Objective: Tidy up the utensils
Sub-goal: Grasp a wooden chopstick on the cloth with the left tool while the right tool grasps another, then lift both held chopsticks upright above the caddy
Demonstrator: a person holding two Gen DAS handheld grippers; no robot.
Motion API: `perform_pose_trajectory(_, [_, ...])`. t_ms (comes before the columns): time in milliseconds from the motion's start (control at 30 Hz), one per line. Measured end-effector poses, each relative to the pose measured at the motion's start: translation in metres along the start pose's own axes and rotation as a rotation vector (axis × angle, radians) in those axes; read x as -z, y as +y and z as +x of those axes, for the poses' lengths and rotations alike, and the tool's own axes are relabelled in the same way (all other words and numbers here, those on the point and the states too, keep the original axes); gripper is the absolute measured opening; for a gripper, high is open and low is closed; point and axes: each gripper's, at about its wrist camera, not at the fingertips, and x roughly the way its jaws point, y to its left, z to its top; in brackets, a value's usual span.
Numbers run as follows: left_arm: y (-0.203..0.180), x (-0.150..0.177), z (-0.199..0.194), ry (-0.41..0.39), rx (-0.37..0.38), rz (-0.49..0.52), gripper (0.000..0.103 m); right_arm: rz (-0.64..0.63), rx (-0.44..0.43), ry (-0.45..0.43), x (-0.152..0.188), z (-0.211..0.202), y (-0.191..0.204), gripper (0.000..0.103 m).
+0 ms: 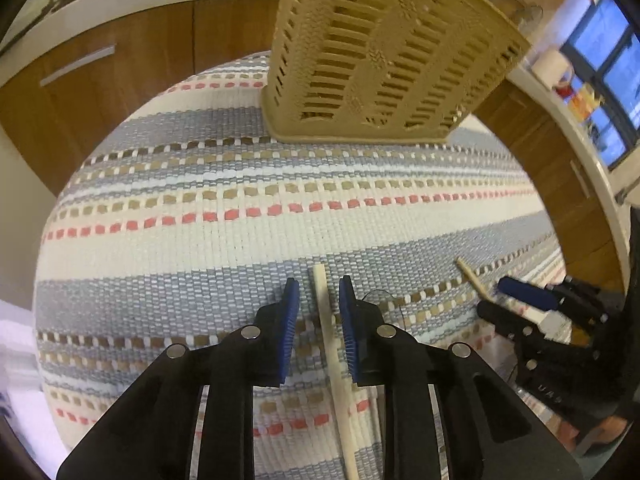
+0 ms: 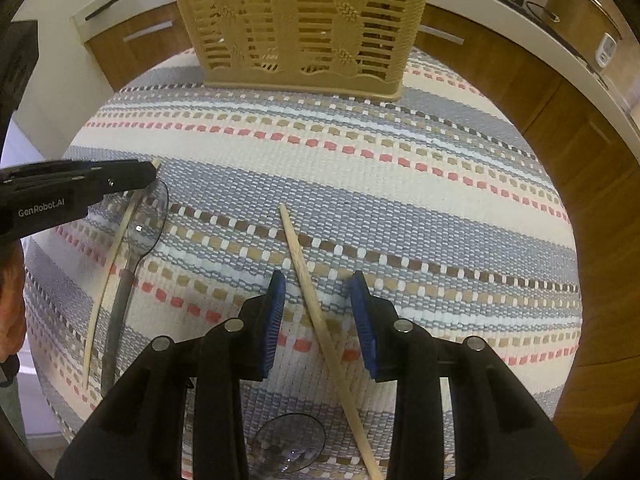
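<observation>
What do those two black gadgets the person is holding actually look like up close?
Both the left gripper and the right gripper are matte black plastic, with two fingers faced in ribbed blue pads and round silver pins at the joints. White "GenRobot.AI" lettering runs along the left one's side. A thin black wire loops beside one finger.

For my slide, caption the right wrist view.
Right gripper straddles a wooden chopstick on the striped mat, beige basket beyond.

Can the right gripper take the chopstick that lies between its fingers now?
Probably yes. The right gripper straddles the chopstick, its jaws apart on either side, with nothing covering it on the woven mat.
</observation>
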Motion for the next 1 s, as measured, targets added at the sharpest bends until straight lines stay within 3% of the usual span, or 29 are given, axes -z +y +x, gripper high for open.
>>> perform_pose_trajectory(67, [-0.007,-0.004,0.003,0.021,-0.031,0.034,0.017,-0.025,0.001,0.032,-0.007,0.003,0.001,0.03])
perform_pose_trajectory(267, [-0.03,-0.012,0.01,0.066,-0.117,0.114,0.016,-0.086,-0.03,0.145,-0.028,0.01,0.01,0.011])
perform_pose_trajectory(400, [-0.044,-0.017,0.013,0.102,-0.164,0.163,0.015,-0.151,-0.029,0.224,-0.042,0.017,0.019,0.008])
perform_pose_trajectory(467, [-0.051,-0.02,0.016,0.125,-0.188,0.204,0.015,-0.171,-0.034,0.236,-0.045,0.018,0.02,0.006])
perform_pose_trajectory(533, [-0.053,-0.021,0.017,0.13,-0.198,0.203,0.008,-0.186,-0.023,0.23,-0.046,0.017,0.022,0.005])
perform_pose_trajectory(633, [-0.056,-0.021,0.017,0.115,-0.203,0.197,0.004,-0.189,-0.019,0.186,-0.043,0.012,0.02,0.004])
perform_pose_trajectory(700, [-0.05,-0.019,0.013,0.087,-0.169,0.172,0.004,-0.184,-0.019,0.148,-0.04,0.006,0.016,0.004])
perform_pose_trajectory(767, [-0.043,-0.014,0.004,0.032,-0.08,0.133,0.004,-0.177,-0.026,0.109,-0.038,-0.004,0.014,0.004])
perform_pose_trajectory(833, [-0.037,-0.011,-0.007,-0.018,-0.055,0.099,0.004,-0.188,-0.032,0.035,-0.035,-0.021,0.01,0.004])
perform_pose_trajectory(1000, [-0.029,-0.005,-0.061,-0.257,0.055,0.058,0.004,-0.159,-0.014,-0.134,-0.022,-0.064,0.002,0.004])
